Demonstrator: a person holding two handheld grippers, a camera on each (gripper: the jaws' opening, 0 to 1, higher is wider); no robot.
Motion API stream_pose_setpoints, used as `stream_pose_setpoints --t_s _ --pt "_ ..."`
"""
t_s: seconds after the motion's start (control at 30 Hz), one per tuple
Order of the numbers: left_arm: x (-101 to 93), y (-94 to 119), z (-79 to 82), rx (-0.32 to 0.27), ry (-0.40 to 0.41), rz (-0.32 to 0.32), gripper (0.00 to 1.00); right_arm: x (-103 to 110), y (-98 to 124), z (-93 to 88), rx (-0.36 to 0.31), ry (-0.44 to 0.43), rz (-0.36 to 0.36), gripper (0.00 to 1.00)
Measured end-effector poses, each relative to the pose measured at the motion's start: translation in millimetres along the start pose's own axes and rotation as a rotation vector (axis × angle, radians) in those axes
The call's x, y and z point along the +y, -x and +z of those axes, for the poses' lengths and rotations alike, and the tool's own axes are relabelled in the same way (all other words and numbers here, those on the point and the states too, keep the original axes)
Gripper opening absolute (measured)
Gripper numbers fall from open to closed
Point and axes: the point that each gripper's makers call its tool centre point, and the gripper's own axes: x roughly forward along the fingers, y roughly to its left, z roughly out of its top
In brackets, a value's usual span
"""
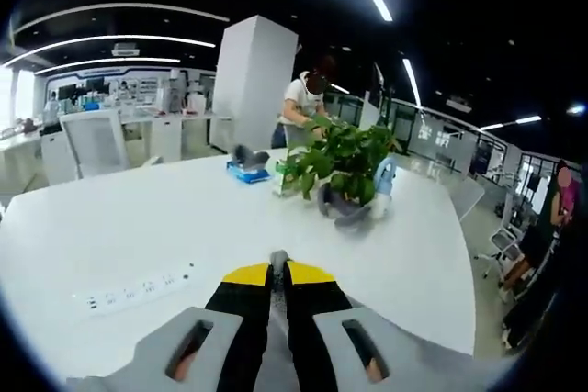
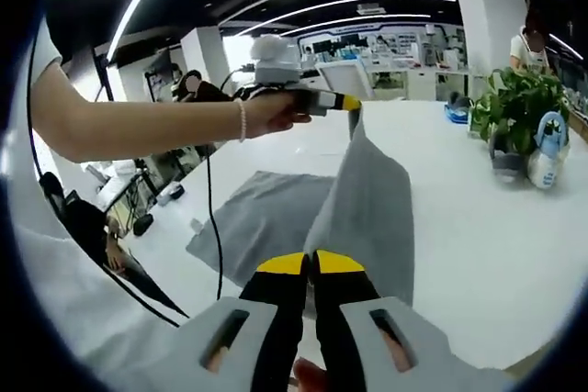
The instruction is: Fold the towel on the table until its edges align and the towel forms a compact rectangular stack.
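We can read no text, label, brand, number or sign in either view; the bright panels on the far wall at about eleven o'clock in the left gripper view are too blurred to make out.

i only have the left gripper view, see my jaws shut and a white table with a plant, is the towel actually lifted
Observer: Yes. In the right gripper view the gray towel hangs from the left gripper, raised above the table.
Operator: is the other end held too
Observer: The right gripper is shut on the towel's near edge, so both ends are pinched.
Operator: is all of it off the table
Observer: No. A flat part of the towel lies on the table to the left of the raised fold.
Operator: anything near it
Observer: A black cable hangs from the left gripper close to the towel's flat part.
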Motion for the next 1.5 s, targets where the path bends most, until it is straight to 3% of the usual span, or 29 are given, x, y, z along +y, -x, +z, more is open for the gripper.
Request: stream_pose_setpoints --t_s 0.27,0.73,1.07,1.33,1.5 --pt "23.9 18 -4.4 -0.006 -0.020 0.017 0.05 17 -10 9.4 -0.003 0.020 0.022 0.00" --pt "69.6 53 -15.7 -0.018 -0.003 0.059 0.05 66 -43 18.3 0.031 0.062 0.116 0.00" --pt "103.9 86 -32.4 -0.019 0.027 0.093 0.06 94 -61 14.6 0.073 0.084 0.172 0.00" --pt "127.6 111 -38.9 -0.030 0.044 0.117 0.06 118 -74 15.7 0.088 0.055 0.237 0.00" --pt "141.7 122 -41.7 -0.033 0.055 0.132 0.06 132 -81 17.7 0.096 0.083 0.260 0.00"
